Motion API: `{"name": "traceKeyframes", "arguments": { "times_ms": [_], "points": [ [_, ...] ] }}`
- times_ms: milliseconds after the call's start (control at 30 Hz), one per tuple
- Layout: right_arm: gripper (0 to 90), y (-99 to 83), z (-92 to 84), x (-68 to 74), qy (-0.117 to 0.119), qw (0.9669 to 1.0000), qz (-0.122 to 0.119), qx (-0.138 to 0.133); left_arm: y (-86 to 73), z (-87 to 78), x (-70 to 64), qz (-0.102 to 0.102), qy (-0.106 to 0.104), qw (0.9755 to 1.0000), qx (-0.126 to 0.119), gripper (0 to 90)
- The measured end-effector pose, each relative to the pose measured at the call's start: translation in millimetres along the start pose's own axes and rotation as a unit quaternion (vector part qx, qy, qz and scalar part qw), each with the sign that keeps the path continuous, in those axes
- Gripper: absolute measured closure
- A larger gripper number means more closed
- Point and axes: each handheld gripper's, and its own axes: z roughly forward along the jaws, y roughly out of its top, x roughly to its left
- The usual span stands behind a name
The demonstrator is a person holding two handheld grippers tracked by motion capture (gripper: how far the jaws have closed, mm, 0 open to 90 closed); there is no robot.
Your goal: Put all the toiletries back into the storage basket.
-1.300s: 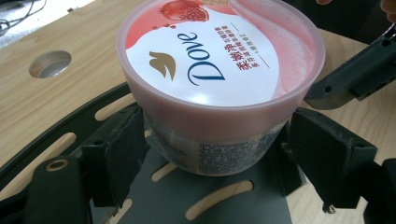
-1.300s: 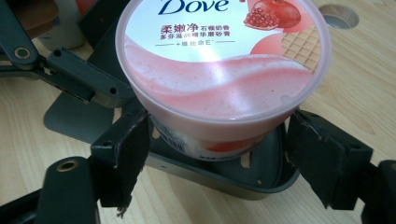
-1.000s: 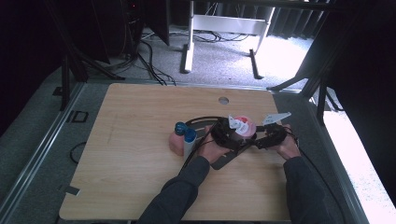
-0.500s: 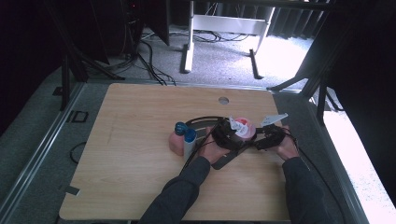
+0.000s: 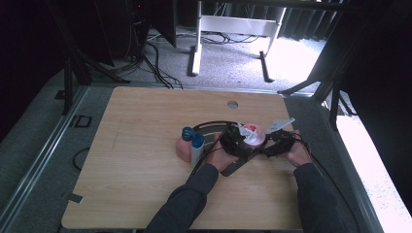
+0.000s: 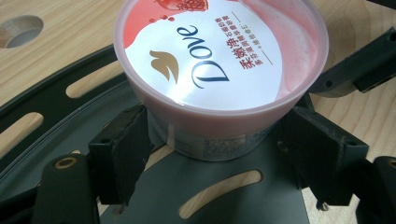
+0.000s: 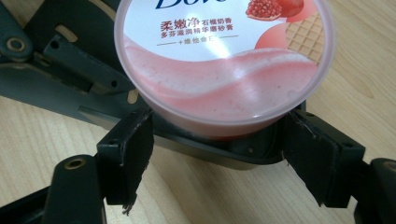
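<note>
A pink Dove jar (image 5: 253, 132) with a white and pink lid stands on a dark slotted plate (image 5: 214, 127) right of the table's middle. Both grippers reach it from opposite sides. In the left gripper view the jar (image 6: 219, 60) sits between the jaws of my left gripper (image 6: 215, 140), whose pads (image 6: 126, 149) meet its lower wall. These jaws have just been closing with the jar between them. In the right gripper view my right gripper (image 7: 217, 140) straddles the jar (image 7: 224, 70) just under the lid's rim, its pads (image 7: 130, 149) against its sides.
Two blue-capped bottles and a pink container (image 5: 190, 144) stand just left of the left hand. A round hole (image 5: 232, 104) lies in the table's far edge. Cables trail from both grippers. Bare wood spreads to the left and front.
</note>
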Motion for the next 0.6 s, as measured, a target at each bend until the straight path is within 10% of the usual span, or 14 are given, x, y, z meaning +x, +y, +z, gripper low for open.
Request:
{"name": "traceKeyframes", "arguments": {
  "times_ms": [600],
  "points": [
    [24.9,-26.4,-4.0,-6.0,-0.001,0.9992,0.032,-0.024,-5.1,-3.3,0.7,0.007,0.003,0.9999,-0.007,32.0]
  ]
}}
